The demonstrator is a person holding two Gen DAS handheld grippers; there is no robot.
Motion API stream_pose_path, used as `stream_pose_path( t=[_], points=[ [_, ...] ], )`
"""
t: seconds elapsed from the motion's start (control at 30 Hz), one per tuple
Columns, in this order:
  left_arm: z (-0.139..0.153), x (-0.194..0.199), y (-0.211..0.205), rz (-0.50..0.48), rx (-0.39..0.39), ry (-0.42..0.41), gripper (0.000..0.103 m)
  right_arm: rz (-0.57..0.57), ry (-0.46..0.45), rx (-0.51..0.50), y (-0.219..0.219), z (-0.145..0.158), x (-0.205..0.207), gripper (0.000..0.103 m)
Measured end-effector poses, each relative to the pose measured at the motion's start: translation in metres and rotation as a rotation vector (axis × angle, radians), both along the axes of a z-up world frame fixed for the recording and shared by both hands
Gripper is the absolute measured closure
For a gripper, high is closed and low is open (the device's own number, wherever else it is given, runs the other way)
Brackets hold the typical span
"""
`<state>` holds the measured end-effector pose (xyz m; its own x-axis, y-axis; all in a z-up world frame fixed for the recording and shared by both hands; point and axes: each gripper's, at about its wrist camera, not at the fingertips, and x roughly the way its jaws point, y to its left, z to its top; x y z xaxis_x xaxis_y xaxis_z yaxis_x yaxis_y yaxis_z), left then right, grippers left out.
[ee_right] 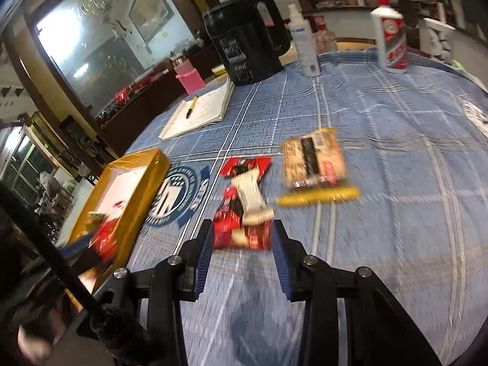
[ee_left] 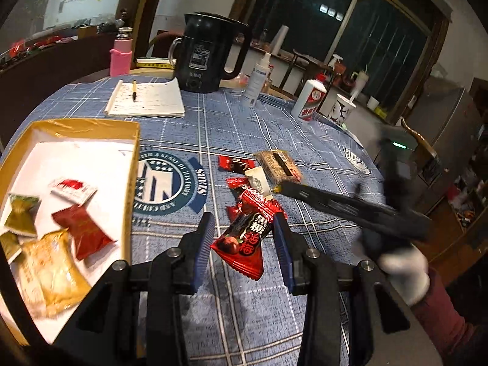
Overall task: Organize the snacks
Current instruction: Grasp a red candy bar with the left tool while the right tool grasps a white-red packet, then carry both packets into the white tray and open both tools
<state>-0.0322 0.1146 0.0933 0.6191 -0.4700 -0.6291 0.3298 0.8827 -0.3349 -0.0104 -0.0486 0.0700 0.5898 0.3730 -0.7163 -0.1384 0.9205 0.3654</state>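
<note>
Left gripper [ee_left: 241, 228] pinches red candy packet [ee_left: 244, 241] by one edge – could slip before gold tray [ee_left: 134, 140]; right gripper [ee_right: 242, 238] – grip unclear, blurred.

**Lighting and picture quality, both wrist views**

Warm indoor light from above; the window [ee_left: 381, 30] is dark. Glare whitens the glass panel [ee_right: 100, 39] on the wall. Fisheye curvature bends the tablecloth [ee_left: 231, 116] lines, and black corners frame each view. The left view is mostly sharp, though the right gripper [ee_left: 350, 207] smears. The right view is motion-blurred throughout; the snack packets [ee_right: 244, 201] streak.
</note>
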Motion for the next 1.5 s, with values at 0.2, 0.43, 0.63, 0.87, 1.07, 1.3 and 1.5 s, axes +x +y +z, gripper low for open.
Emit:
stream_pose_path(
  t=[0.2, 0.43, 0.63, 0.87, 1.07, 1.3, 1.5],
  points=[
    [-0.001, -0.006, 0.034, 0.056, -0.035, -0.001, 0.062, 0.006, 0.046, -0.043, 0.019, -0.022, 0.035, 0.065],
    [-0.01, -0.012, 0.069, 0.132, -0.062, 0.0, 0.062, -0.011, 0.052, -0.138, 0.034, -0.027, 0.039, 0.09],
    [-0.015, -0.031, 0.116, 0.237, -0.118, -0.008, 0.062, -0.037, -0.008, -0.106, 0.033, 0.003, 0.021, 0.09],
    [-0.028, -0.051, 0.169, 0.429, -0.113, -0.001, 0.062, 0.174, -0.095, -0.051, 0.107, 0.044, -0.027, 0.09],
    [-0.041, -0.053, 0.181, 0.483, -0.035, 0.026, 0.062, 0.378, -0.09, -0.066, 0.19, 0.04, -0.057, 0.09],
    [-0.058, -0.053, 0.194, 0.505, 0.024, 0.066, 0.061, 0.493, 0.008, -0.109, 0.251, 0.008, -0.064, 0.09],
    [-0.06, -0.043, 0.193, 0.511, 0.103, 0.063, 0.06, 0.459, 0.049, -0.16, 0.271, -0.006, -0.046, 0.089]
  ],
)
